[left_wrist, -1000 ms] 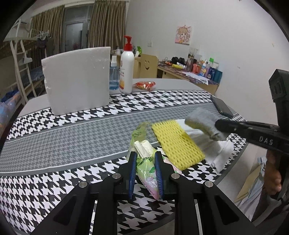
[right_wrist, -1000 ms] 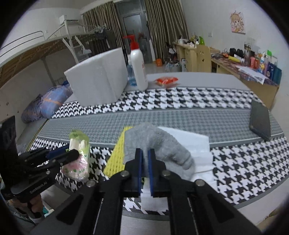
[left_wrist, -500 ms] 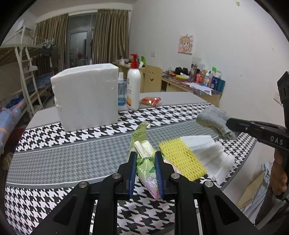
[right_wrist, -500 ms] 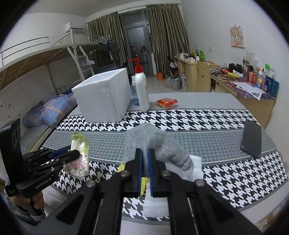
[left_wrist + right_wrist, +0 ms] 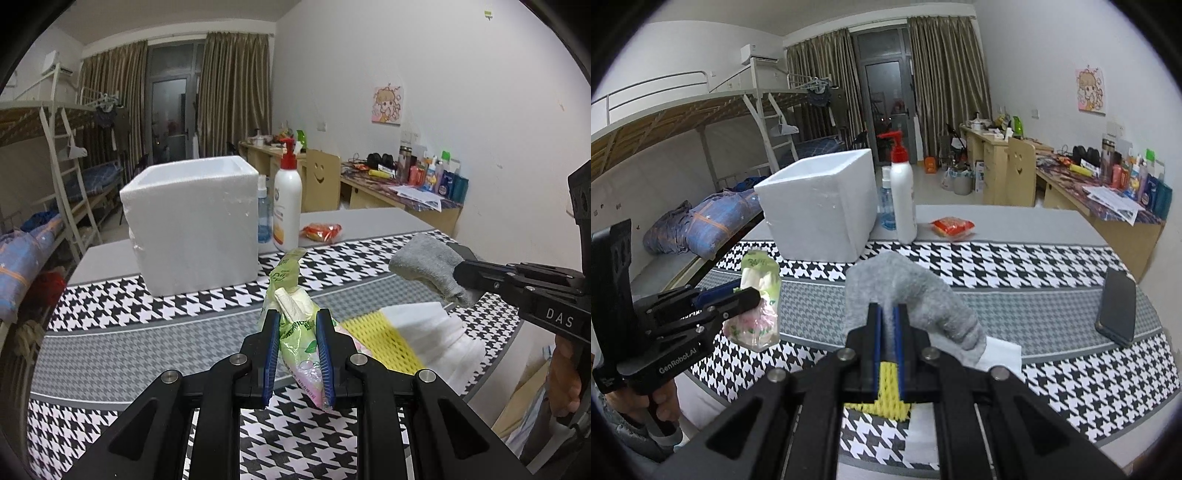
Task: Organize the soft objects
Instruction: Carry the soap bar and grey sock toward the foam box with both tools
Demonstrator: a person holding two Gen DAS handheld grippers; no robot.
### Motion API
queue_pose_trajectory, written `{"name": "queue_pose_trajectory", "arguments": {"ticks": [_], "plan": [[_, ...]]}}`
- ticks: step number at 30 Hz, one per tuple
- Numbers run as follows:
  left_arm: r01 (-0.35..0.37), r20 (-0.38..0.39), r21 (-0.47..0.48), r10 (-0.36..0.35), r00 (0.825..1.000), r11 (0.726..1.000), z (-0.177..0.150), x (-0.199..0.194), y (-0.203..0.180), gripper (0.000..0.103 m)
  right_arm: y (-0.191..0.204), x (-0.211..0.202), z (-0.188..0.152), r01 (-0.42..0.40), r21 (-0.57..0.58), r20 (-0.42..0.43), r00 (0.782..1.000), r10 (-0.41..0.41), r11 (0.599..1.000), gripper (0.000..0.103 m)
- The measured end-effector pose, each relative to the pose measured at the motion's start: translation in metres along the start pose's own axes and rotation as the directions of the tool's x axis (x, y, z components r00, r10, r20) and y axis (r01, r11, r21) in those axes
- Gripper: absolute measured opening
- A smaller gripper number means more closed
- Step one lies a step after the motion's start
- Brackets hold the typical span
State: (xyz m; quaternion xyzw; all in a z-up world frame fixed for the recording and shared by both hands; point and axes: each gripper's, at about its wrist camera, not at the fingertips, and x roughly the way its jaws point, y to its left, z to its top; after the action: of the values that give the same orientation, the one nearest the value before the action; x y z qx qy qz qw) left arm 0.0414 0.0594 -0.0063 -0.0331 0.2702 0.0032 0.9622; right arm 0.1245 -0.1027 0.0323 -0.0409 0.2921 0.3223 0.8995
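My left gripper [image 5: 294,321] is shut on a green and pink tissue pack [image 5: 295,325] and holds it above the houndstooth tablecloth; it also shows in the right wrist view [image 5: 759,306]. My right gripper [image 5: 885,314] is shut on a grey sock [image 5: 905,288] and holds it in the air, right of the pack [image 5: 428,267]. A yellow foam net [image 5: 380,339] and a white foam sheet [image 5: 443,332] lie on the table below. An open white styrofoam box [image 5: 195,225] stands at the back left, beyond both grippers.
A white pump bottle [image 5: 287,206], a small clear blue bottle [image 5: 264,218] and an orange snack packet [image 5: 321,232] stand behind the box. A black phone [image 5: 1117,310] lies at the table's right edge. A bunk bed stands to the left, desks at the back right.
Both grippers have risen above the table with their loads. The views have tilted up, so the box's open top now shows.
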Motion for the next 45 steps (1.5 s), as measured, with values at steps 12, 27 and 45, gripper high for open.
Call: {"name": "queue_pose_trajectory", "arguments": {"ticks": [12,27,45], "plan": [[-0.031,0.043,0.003,0.031,0.999,1.0,0.017,-0.01,0.011,0.021,0.011,0.003,0.012,-0.016,-0.019,0.026,1.0,0.017,1.0,0.009],[-0.056,0.074,0.003,0.055,0.996,0.998,0.043,-0.011,0.022,0.021,0.026,0.008,0.042,-0.028,-0.062,0.051,0.998,0.031,0.998,0.009],[-0.134,0.121,0.008,0.132,0.984,0.991,0.073,-0.005,0.037,0.021,0.046,0.018,0.074,-0.02,-0.116,0.094,0.995,0.032,0.993,0.009]]}}
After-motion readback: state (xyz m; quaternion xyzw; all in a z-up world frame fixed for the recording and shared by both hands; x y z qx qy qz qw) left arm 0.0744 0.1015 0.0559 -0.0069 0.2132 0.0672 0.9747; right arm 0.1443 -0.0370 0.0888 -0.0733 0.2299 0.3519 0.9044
